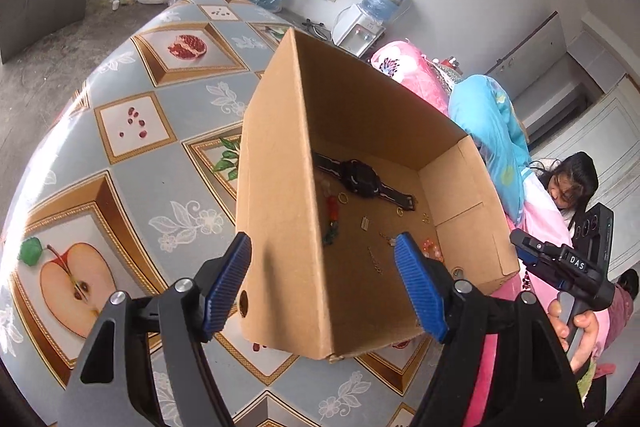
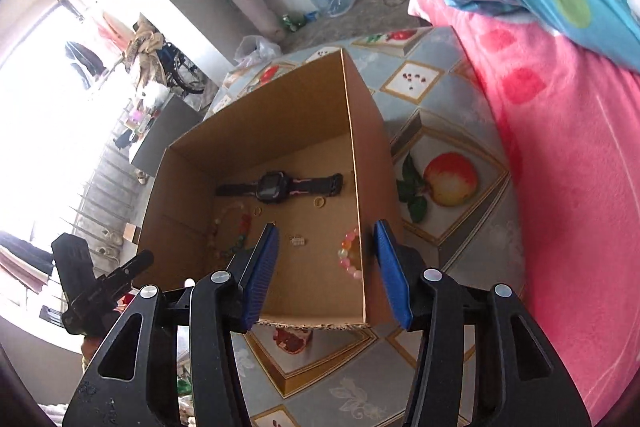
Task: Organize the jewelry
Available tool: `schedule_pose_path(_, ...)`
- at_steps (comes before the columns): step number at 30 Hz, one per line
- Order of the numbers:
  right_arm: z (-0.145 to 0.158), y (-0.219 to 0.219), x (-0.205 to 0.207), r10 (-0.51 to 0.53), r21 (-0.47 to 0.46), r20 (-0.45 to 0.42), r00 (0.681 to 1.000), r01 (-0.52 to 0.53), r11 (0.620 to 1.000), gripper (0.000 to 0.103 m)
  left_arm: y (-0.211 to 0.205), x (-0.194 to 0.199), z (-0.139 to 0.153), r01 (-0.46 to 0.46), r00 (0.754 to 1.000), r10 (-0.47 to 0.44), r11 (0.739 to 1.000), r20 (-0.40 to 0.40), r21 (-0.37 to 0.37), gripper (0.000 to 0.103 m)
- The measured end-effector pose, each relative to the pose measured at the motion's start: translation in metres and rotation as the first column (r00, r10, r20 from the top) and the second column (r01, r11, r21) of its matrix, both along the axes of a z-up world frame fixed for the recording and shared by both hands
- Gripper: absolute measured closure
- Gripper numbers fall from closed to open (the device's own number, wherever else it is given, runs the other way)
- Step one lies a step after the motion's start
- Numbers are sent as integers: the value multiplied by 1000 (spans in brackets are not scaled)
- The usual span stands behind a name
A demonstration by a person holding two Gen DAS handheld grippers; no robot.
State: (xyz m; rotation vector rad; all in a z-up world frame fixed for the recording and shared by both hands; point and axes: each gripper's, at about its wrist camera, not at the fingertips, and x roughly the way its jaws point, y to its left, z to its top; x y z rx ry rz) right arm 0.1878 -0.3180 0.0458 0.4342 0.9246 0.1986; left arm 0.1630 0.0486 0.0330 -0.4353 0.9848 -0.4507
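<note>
An open cardboard box (image 1: 280, 187) (image 2: 276, 115) stands on the table. Inside lie a black watch (image 1: 360, 183) (image 2: 276, 187), a red and green bead string (image 1: 332, 223) (image 2: 236, 231), small gold rings (image 1: 343, 198) (image 2: 319, 203), a thin chain (image 1: 375, 261), a small silver charm (image 2: 298, 240) and a pink bead bracelet (image 1: 432, 249) (image 2: 349, 254). My left gripper (image 1: 324, 259) is open and empty, straddling the box's left wall. My right gripper (image 2: 325, 247) is open and empty, straddling the box's right wall.
The table (image 1: 132, 131) (image 2: 452, 131) has a fruit-pattern cloth. Pink and blue bedding (image 1: 480, 107) (image 2: 560, 107) lies to the right, with a person (image 1: 568, 183) beside it. The right-hand gripper (image 1: 560, 267) shows in the left view, the left-hand one (image 2: 88, 287) in the right view.
</note>
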Motion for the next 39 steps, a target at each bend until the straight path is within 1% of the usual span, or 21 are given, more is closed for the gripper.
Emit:
schedule_pose_path(1,3,3,-4,-2,-9,4,1000,2,1000,54,-3,-1,0,8,1000,-8,1000,-4,-4,31)
schedule_pose_path(4,8,5,-13,9,11,15,1000,-9,1000,55,-10,-6,5,-11,1000,10,998,16,55,31)
schedule_pose_path(5,9,5,-17,17,17,17,1000,-17,1000,55,-9,-7,7,-21,1000,20,998,23,63,31)
schedule_pose_path(9,10,9,-37,30,29,30,999,-30,999,55,0,-18,16,-37,999,36,998,32,56,31)
schedule_pose_path(13,12,9,-65,31,53,64,997,-34,998,55,3,-46,23,-16,998,9,995,65,100,31)
schedule_pose_path(16,6,11,-92,31,72,71,997,-36,997,55,5,-73,21,-11,998,3,992,64,127,31)
schedule_pose_path(18,1,12,-108,33,93,78,996,-41,995,55,8,-92,16,-15,998,7,991,62,131,31)
schedule_pose_path(20,0,12,-120,43,114,112,993,-56,992,55,10,-109,15,-21,997,10,991,81,133,31)
schedule_pose_path(22,-1,13,-123,49,119,127,991,-64,991,55,9,-121,15,-22,994,6,989,105,144,31)
schedule_pose_path(24,1,14,-128,22,93,134,991,-35,995,56,6,-129,20,-44,989,17,981,146,187,31)
schedule_pose_path(25,4,15,-132,14,79,152,988,-26,997,55,4,-134,25,-56,984,19,976,175,210,29)
schedule_pose_path(27,14,17,-146,4,37,216,976,-12,999,54,-1,-145,36,-78,970,16,967,243,244,29)
schedule_pose_path(28,19,18,-154,-1,15,247,969,-3,1000,52,-2,-152,41,-91,961,16,960,275,264,25)
schedule_pose_path(29,22,19,-162,-9,-7,270,963,11,1000,47,-4,-158,45,-106,953,17,953,301,283,22)
schedule_pose_path(30,26,20,-170,-20,-28,292,956,29,999,44,-5,-165,48,-124,945,21,946,326,299,15)
schedule_pose_path(31,27,21,-178,-27,-46,311,950,43,998,42,-5,-171,51,-144,937,29,941,349,307,11)
schedule_pose_path(32,28,22,-185,-27,-61,326,945,49,997,37,-3,-177,54,-163,929,41,938,368,306,10)
schedule_pose_path(33,27,24,-192,-25,-78,335,942,54,996,33,-2,-183,56,-176,924,52,938,379,300,7)
schedule_pose_path(35,24,28,-203,-25,-117,339,941,68,991,29,-1,-192,57,-191,921,69,937,383,291,6)
schedule_pose_path(37,16,34,-210,-14,-145,325,946,65,987,26,-3,-200,56,-223,922,96,923,375,313,6)
schedule_pose_path(39,5,42,-211,12,-151,287,958,33,988,23,-4,-205,54,-247,924,115,906,365,342,6)
